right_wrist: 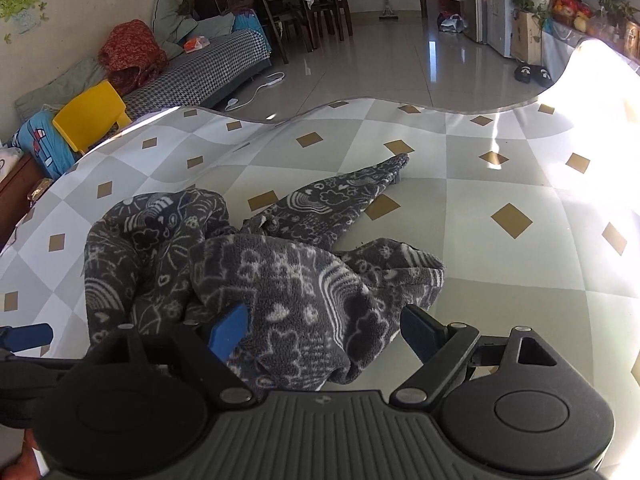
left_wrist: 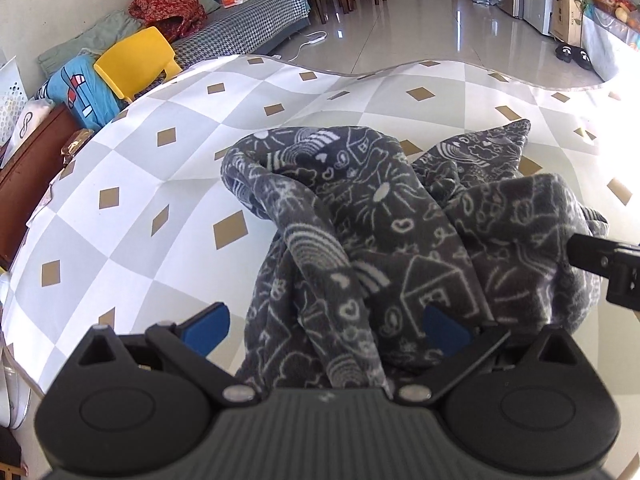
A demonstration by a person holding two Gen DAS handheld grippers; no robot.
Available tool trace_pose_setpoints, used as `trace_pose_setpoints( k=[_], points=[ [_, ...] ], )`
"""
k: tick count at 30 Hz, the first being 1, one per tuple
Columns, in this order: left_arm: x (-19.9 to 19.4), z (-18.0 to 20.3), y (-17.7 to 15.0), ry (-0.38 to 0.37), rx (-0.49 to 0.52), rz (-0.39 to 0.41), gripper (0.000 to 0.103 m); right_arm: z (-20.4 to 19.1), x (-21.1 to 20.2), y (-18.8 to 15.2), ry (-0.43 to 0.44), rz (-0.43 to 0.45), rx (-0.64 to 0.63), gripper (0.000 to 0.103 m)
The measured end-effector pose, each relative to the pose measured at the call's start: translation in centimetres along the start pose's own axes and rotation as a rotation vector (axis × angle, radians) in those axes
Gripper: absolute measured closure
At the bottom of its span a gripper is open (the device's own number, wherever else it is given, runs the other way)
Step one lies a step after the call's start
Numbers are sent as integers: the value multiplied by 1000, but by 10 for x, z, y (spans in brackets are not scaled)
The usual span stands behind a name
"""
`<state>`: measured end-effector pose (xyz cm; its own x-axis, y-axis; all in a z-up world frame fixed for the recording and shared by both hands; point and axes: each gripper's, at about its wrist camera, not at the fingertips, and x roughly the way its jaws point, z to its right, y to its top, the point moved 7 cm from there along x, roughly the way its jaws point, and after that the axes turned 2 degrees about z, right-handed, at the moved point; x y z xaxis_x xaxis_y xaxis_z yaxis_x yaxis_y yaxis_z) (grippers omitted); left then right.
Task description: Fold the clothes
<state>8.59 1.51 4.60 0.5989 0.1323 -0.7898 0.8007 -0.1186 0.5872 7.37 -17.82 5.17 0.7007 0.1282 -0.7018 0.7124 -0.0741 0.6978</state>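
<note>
A dark grey fleece garment with white doodles lies crumpled on the checked tablecloth. Left gripper and right gripper both gape released around its folds, a yellow chair beyond

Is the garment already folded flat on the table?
No. In the right wrist view the garment lies bunched in a rumpled heap on the tablecloth, with one part trailing out toward the far edge.
</note>
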Motion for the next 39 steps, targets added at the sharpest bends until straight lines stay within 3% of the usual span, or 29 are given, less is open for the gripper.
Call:
trace_pose_setpoints(
  k=[7, 13, 17, 30, 39],
  points=[
    [30, -1, 2, 10, -33, -35, 0, 0, 30, 15, 24, 31, 52, 19],
    [47, 11, -5, 12, 4, -71, 0, -2, 66, -6, 5, -70, 27, 19],
    [53, 17, -11, 7, 26, -83, 0, -4, 77, -20, -2, -93, 7, 19],
    [62, 28, -17, 10, 75, -90, 0, -1, 78, -39, -42, -114, -58, 18],
    [58, 36, -21, 4, 106, -79, 0, 13, 74, -50, -32, -171, 3, 18]
  ],
)
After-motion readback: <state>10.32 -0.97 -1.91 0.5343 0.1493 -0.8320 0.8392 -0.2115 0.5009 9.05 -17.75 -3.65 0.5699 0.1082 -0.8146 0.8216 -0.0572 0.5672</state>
